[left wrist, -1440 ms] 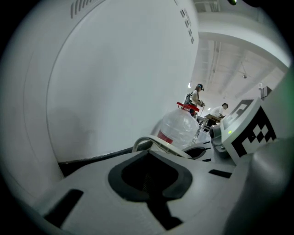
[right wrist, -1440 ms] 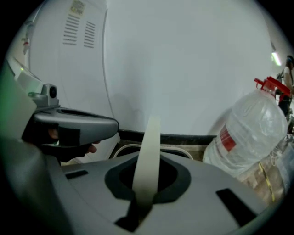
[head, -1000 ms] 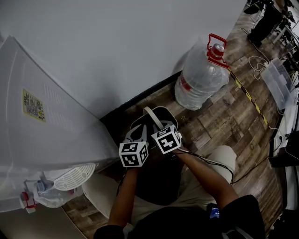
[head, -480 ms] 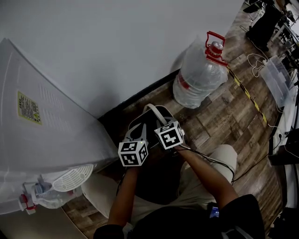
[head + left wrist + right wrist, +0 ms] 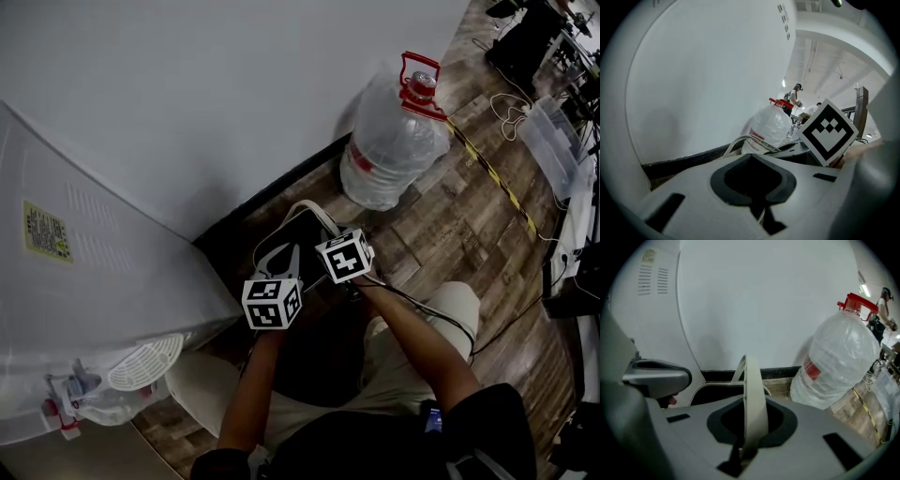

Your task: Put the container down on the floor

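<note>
Floor-bound: my left gripper (image 5: 758, 208), jaws together, grips nothing I can make out; just ahead, the dark container (image 5: 298, 234) hangs by its pale loop handle (image 5: 753, 394) from my clamped-shut right gripper (image 5: 743, 448), carried slightly forward this past second, seemingly not yet grounded.

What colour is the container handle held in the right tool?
Pale beige; the container handle, pinched in the right tool, shows best in the right gripper view.

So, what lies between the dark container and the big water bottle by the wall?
Only bare wooden floor lies between the container and the water bottle, with nothing on it. The head view shows this stretch best.
</note>
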### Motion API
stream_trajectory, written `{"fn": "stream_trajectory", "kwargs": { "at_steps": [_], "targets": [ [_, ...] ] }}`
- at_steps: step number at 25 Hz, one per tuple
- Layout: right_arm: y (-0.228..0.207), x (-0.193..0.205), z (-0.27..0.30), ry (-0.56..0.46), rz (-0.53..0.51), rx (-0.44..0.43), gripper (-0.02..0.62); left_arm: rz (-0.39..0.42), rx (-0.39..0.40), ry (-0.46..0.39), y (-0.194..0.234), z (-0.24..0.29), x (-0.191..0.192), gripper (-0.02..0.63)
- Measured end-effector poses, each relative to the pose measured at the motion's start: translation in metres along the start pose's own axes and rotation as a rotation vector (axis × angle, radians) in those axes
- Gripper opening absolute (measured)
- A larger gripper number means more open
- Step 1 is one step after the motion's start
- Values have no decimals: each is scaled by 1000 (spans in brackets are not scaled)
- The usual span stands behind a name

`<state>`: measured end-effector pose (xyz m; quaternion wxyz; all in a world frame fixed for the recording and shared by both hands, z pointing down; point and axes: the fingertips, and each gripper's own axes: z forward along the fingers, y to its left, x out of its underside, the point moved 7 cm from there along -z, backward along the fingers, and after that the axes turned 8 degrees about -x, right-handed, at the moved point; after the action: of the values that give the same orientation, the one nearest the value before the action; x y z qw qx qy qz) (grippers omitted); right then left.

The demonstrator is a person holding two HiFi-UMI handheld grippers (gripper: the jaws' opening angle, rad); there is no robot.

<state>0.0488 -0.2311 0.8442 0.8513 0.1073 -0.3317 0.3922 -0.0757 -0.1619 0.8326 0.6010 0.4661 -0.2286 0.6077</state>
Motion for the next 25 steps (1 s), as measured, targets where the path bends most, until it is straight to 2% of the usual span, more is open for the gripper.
{"fn": "stream_trajectory", "kwargs": {
  "at_steps": [5, 10, 25],
  "targets": [
    [-11, 3, 4, 33, 28, 21, 32, 6, 14, 9, -4, 4, 3, 17],
    [-21, 0, 5, 23, 33, 53, 32, 17, 18, 16, -7, 7, 6, 17],
    [-43, 11, 20, 53, 65, 85, 44, 18, 33, 38, -10, 17, 12, 17]
  ]
}}
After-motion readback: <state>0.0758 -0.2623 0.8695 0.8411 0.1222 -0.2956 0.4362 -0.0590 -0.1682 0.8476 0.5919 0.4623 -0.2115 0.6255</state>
